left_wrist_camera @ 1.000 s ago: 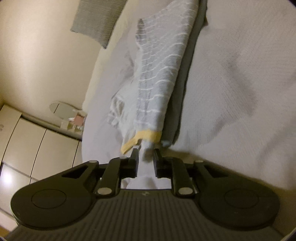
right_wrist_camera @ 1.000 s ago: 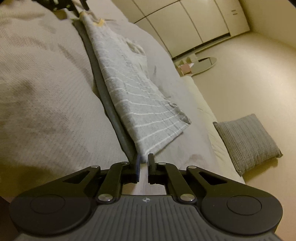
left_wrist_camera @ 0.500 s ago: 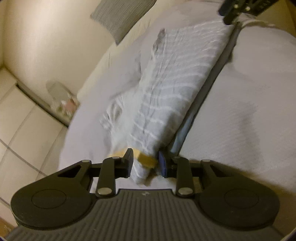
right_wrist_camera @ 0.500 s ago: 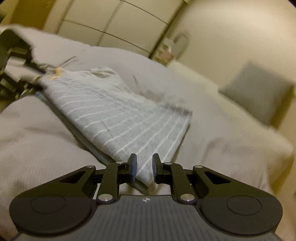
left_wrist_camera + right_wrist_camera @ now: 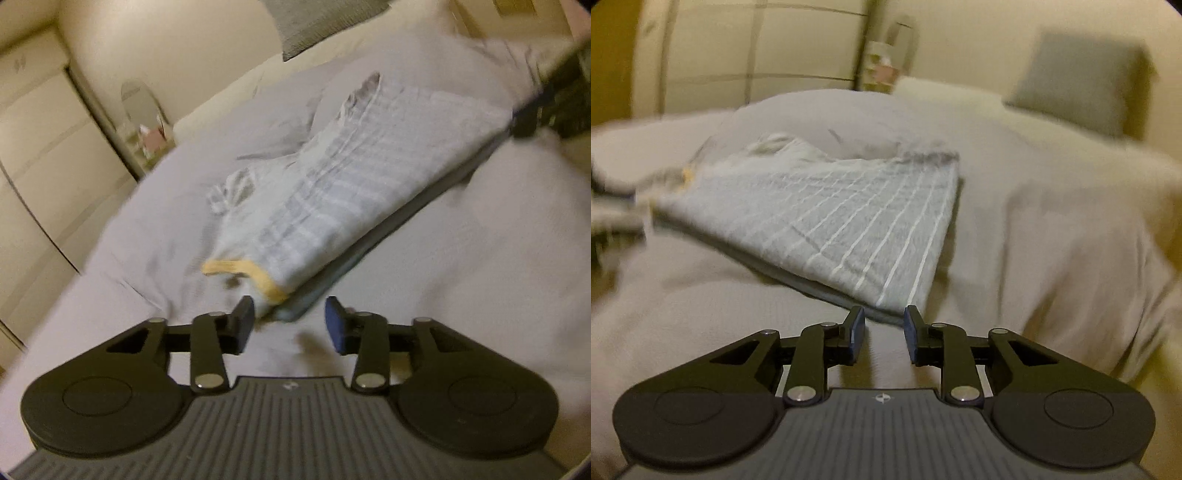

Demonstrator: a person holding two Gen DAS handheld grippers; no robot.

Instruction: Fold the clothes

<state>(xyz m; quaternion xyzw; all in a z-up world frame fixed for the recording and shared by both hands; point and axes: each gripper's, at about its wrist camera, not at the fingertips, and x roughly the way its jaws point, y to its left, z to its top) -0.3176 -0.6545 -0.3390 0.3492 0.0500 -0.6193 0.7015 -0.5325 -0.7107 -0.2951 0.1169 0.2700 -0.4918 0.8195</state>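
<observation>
Garment: a grey striped shirt (image 5: 354, 192) lies on the bed (image 5: 498, 258), folded lengthwise into a long flat strip. A yellow neckband (image 5: 255, 273) marks the end near the left gripper.

Under it: a darker layer (image 5: 369, 254) shows along one long edge. I cannot tell if it is part of the same shirt or another piece.

Loose part: on the far side, a crumpled bit (image 5: 231, 188), perhaps a sleeve, sticks out from the strip and is not tucked in.

Left gripper (image 5: 290, 325): its fingers are spread wide and hold nothing. It is just beside the neckband end, above the bed cover.

Right gripper (image 5: 884, 332): its fingers are parted with a clear gap and nothing is between them. It is just in front of the hem corner (image 5: 901, 299) of the shirt.

Done, by my judgement: the lengthwise fold seems finished, and the shirt rests free on the bed with both ends released.

Left, by my judgement: the strip probably needs one or two folds across its length, and the loose part should be tucked in first. Other clothes to fold are not visible.

Clarity: both views are a bit blurred, so small details of the edges are uncertain.
</observation>
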